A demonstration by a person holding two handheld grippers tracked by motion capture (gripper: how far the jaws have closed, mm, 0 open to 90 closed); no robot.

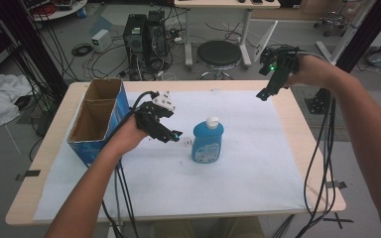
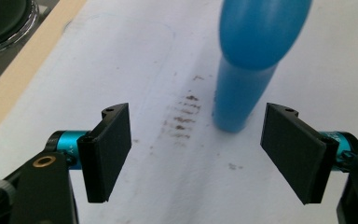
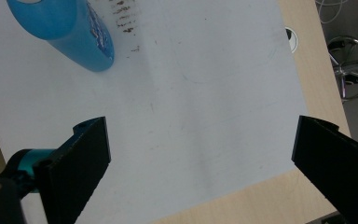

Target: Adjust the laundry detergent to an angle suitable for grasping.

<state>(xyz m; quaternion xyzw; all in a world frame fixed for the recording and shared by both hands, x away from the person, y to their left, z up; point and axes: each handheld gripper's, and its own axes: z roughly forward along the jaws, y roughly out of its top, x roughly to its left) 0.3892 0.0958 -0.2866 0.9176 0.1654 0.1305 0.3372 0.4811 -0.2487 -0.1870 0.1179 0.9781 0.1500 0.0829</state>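
A blue bottle with a white cap stands upright on the white sheet near the table's middle. My left gripper hovers just left of it, tilted toward it. In the left gripper view the bottle rises just ahead of the left gripper, slightly right of centre; the jaws are open and hold nothing. My right gripper is raised over the table's far right edge, well away from the bottle. In the right gripper view, the right gripper has its jaws wide apart over bare paper, with the bottle at the top left.
An open cardboard box with blue sides stands at the table's left, beside my left forearm. A white paper sheet covers the wooden table. Brown smudges mark the paper left of the bottle. A stool and computer towers stand beyond the far edge.
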